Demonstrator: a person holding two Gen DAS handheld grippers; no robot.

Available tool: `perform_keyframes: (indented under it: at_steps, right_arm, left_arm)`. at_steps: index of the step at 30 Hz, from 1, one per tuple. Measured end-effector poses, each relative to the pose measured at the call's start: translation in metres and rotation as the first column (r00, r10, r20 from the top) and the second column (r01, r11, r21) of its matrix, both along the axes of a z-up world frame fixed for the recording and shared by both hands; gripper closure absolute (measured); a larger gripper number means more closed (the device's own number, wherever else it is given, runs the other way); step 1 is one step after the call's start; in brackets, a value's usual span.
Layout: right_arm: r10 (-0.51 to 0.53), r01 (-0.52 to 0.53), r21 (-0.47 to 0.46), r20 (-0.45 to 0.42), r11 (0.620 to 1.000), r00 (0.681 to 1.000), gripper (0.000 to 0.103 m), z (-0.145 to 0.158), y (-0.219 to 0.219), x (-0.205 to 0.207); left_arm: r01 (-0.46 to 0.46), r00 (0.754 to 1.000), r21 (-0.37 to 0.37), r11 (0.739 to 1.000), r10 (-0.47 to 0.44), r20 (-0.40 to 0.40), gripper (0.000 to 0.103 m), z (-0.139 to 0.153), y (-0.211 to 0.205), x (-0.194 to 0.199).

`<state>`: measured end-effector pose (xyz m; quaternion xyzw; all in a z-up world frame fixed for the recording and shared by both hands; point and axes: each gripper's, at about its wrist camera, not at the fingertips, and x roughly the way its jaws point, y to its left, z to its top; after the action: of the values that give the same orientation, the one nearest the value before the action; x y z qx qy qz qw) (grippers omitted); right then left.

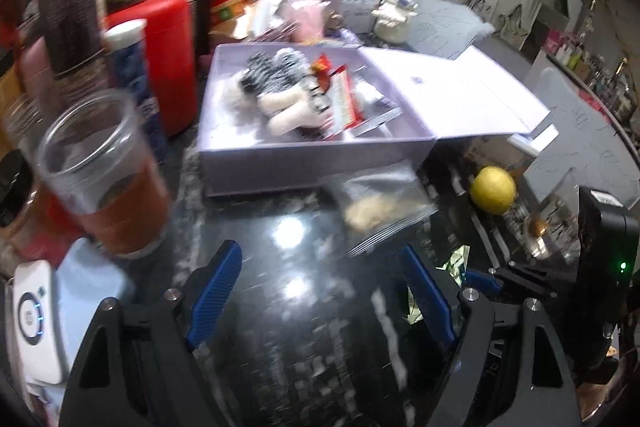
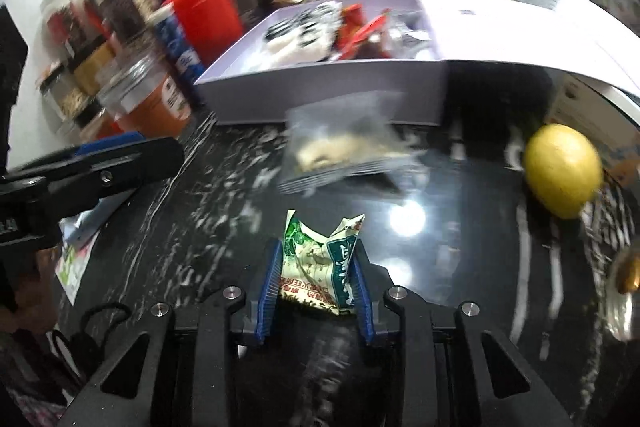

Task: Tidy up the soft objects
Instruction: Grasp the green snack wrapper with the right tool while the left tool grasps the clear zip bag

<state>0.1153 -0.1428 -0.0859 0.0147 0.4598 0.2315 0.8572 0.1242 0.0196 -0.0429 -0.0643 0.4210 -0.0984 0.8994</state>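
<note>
A lilac box (image 1: 304,159) (image 2: 320,95) stands open on the dark counter and holds a zebra-striped plush toy (image 1: 276,83) (image 2: 300,31) and red packets (image 1: 340,95). In front of it lies a clear zip bag (image 1: 380,207) (image 2: 344,151) with beige contents. My right gripper (image 2: 316,259) is shut on a small green and white sachet (image 2: 320,263), crumpled between the blue pads. My left gripper (image 1: 320,263) is open above bare counter, nothing between its fingers. It shows at the left edge of the right wrist view (image 2: 120,155). The right gripper's body appears at the right of the left wrist view (image 1: 600,247).
A yellow lemon (image 1: 493,189) (image 2: 562,169) lies right of the zip bag. Jars, a red canister (image 1: 168,63) (image 2: 204,11) and an open jar of orange powder (image 1: 108,183) crowd the left. A white device (image 1: 36,323) sits near left. The box's lid (image 1: 452,91) lies open to the right.
</note>
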Motion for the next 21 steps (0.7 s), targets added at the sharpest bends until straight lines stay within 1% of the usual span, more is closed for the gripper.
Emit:
perform_keyframes:
  at_steps: [3,6,10,14,16,17,21]
  right_arm:
    - [-0.045,0.045,-0.005,0.018,0.999,0.999,0.07,0.005,-0.021,0.0]
    - [-0.082,0.082,-0.009,0.027,0.997,0.996,0.07,0.007,-0.038,0.003]
    - [-0.117,0.117,-0.017,0.023,0.993,0.993,0.07,0.001,-0.052,0.008]
    - [-0.142,0.142,-0.018,0.011,0.99,0.99,0.07,-0.005,-0.065,0.01]
    - [-0.149,0.149,-0.007,0.004,0.989,0.989,0.07,-0.008,-0.07,0.011]
    - [-0.149,0.149,-0.002,0.002,0.989,0.989,0.07,-0.008,-0.072,0.011]
    - [-0.136,0.136,-0.004,0.005,0.991,0.991,0.07,-0.008,-0.072,0.013]
  left_arm:
    - [0.038,0.999,-0.018,0.999,-0.038,0.0,0.021,0.001,-0.02,0.01]
    - [0.057,0.998,-0.024,0.998,-0.056,0.007,0.021,0.0,-0.035,0.02]
    - [0.076,0.997,-0.02,0.997,-0.077,-0.021,0.021,-0.008,-0.055,0.04]
    - [0.045,0.998,0.003,0.999,-0.045,-0.039,0.021,-0.018,-0.066,0.059]
    - [0.024,0.998,-0.02,0.999,-0.026,-0.057,0.021,-0.021,-0.065,0.067]
    - [0.005,0.999,-0.032,0.999,-0.007,-0.053,0.021,-0.022,-0.064,0.07]
    - [-0.042,0.996,-0.034,0.999,0.039,-0.077,0.021,-0.029,-0.063,0.082]
